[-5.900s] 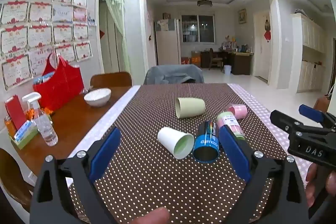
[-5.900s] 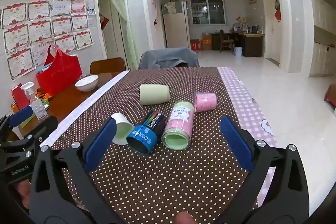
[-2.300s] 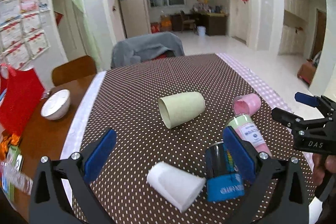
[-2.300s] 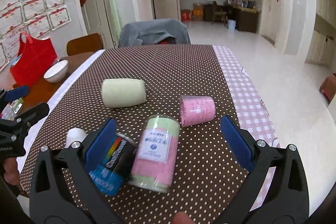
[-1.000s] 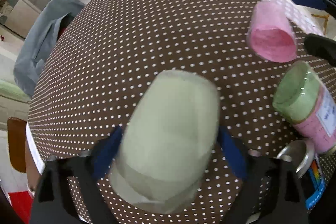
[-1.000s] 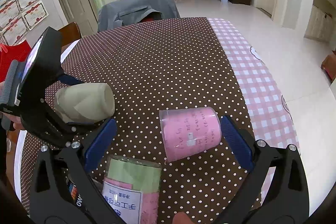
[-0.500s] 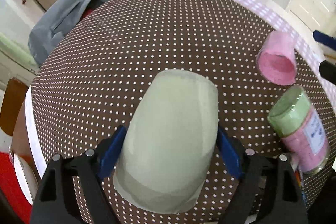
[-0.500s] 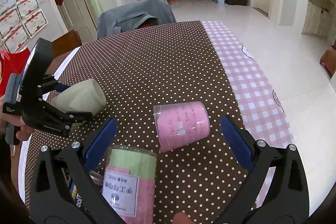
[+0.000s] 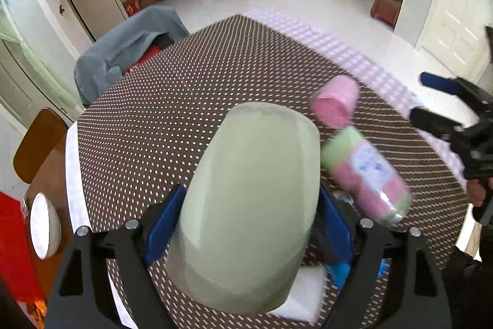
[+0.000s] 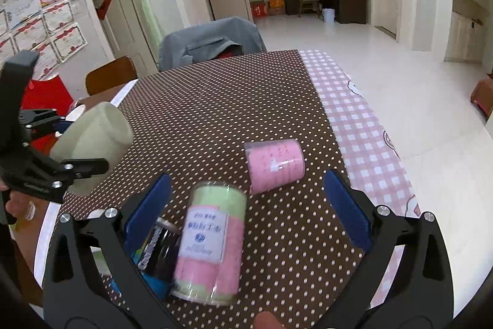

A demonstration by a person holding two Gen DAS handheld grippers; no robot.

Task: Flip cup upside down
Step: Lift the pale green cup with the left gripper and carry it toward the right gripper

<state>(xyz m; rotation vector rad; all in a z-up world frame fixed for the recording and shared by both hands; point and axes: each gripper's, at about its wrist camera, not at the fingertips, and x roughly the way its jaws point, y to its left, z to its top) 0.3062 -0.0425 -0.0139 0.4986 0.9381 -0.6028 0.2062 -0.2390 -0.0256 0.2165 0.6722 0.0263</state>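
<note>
Between the blue pads of the left gripper (image 9: 249, 224), at 6 o'clock in its own view, sits the pale green cup (image 9: 249, 205), pinched across its wider half and held clear of the dotted tablecloth (image 9: 172, 100). Its long axis runs along the fingers toward 12 o'clock, closed base leading; where the mouth faces cannot be seen. Turning it rim-down probably calls for a wrist roll. The right gripper (image 10: 246, 199) hangs spread and empty over the pink cup (image 10: 274, 165) and labelled canister (image 10: 209, 245).
</note>
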